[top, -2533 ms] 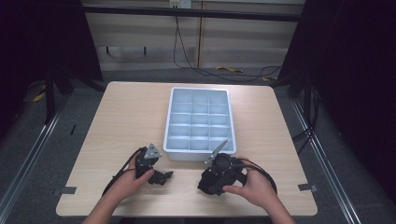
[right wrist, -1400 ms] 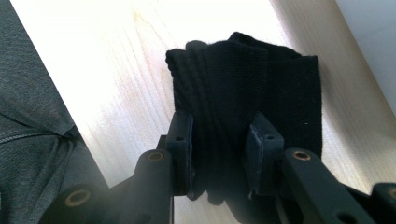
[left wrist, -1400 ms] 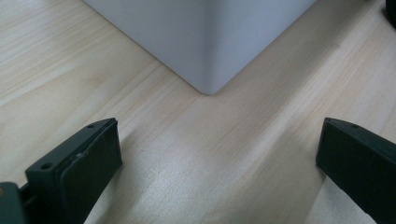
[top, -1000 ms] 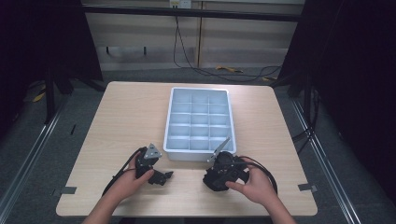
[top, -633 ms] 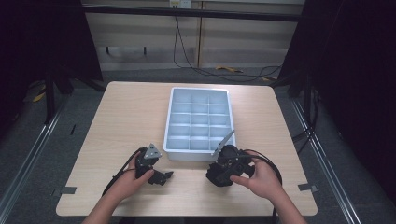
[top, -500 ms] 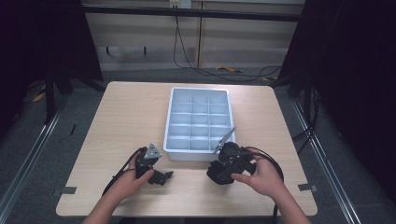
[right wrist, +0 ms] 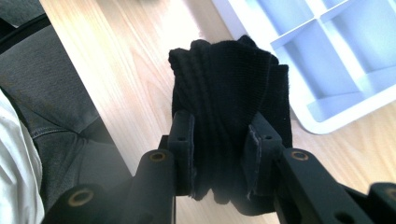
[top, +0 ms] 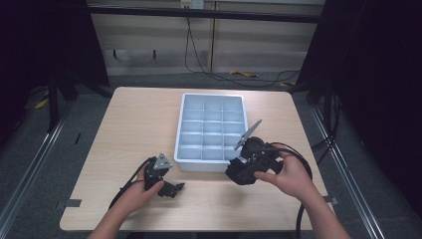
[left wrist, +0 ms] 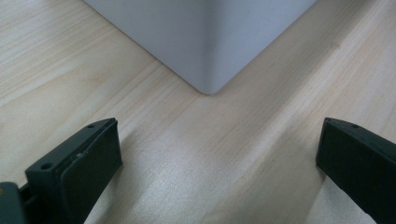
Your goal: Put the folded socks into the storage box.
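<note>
You have two grippers, one black sock and one tray on one table (top: 124,129). Your right gripper (right wrist: 219,144) clamps the sock (right wrist: 231,93), a rolled bundle held above the table at the tray's (top: 186,164) near right corner. The tray is white, four rows by three, twelve cells. Your left gripper (left wrist: 217,158) rests on the wood, jaws wide, nothing between them, facing the tray's near left corner. I see no readable writing.

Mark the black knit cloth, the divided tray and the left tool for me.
black knit cloth (right wrist: 231,93), right gripper view, middle of the ribbed fabric above the pads.
divided tray (top: 180,127), high view, its left rim.
left tool (left wrist: 219,158), left gripper view, midway between its open tips.
</note>
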`<action>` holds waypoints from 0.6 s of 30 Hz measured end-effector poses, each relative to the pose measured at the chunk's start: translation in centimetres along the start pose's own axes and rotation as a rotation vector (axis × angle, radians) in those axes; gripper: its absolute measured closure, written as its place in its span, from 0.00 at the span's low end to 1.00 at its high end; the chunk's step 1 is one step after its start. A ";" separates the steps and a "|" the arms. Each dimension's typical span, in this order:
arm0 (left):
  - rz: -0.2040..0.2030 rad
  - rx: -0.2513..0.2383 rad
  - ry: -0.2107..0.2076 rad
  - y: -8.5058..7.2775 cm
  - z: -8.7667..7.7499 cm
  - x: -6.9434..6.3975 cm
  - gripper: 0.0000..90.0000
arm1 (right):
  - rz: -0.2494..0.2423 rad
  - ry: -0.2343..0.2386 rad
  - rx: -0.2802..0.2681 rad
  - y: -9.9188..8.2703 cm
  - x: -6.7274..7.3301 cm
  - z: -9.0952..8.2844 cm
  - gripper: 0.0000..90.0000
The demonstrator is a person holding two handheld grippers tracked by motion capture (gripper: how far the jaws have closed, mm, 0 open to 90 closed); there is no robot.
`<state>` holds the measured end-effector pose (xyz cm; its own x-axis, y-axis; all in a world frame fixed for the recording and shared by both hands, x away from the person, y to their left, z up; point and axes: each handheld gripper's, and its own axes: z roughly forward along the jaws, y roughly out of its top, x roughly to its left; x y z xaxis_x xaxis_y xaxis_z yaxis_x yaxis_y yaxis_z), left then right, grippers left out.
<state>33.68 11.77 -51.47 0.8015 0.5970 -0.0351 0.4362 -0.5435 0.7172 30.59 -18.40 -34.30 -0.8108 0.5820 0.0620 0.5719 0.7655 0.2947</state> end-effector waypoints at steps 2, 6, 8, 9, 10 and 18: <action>0.002 0.001 -0.001 0.0 0.0 0.0 0.00 | -0.010 0.000 -0.008 0.1 -0.2 -0.4 0.75; 0.001 0.000 -0.001 0.0 0.0 0.0 0.00 | -0.011 -0.010 -0.020 0.5 -0.6 -1.1 0.75; 0.001 0.000 -0.002 0.0 0.0 0.0 0.00 | -0.014 -0.013 -0.024 0.7 -0.9 -1.4 0.75; 0.001 0.001 -0.002 0.0 0.0 0.0 0.00 | -0.001 -0.017 -0.020 0.9 -1.0 -1.6 0.75; 0.002 0.000 -0.002 0.0 0.0 0.0 0.00 | -0.010 -0.021 -0.023 1.0 -1.1 -1.7 0.75; 0.000 0.001 -0.001 0.0 0.0 0.0 0.00 | -0.023 -0.059 -0.022 2.2 -2.4 -1.9 0.75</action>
<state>33.68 11.77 -51.46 0.8017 0.5967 -0.0356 0.4365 -0.5438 0.7167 33.59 -18.63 -32.03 -0.8145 0.5802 -0.0014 0.5500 0.7728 0.3166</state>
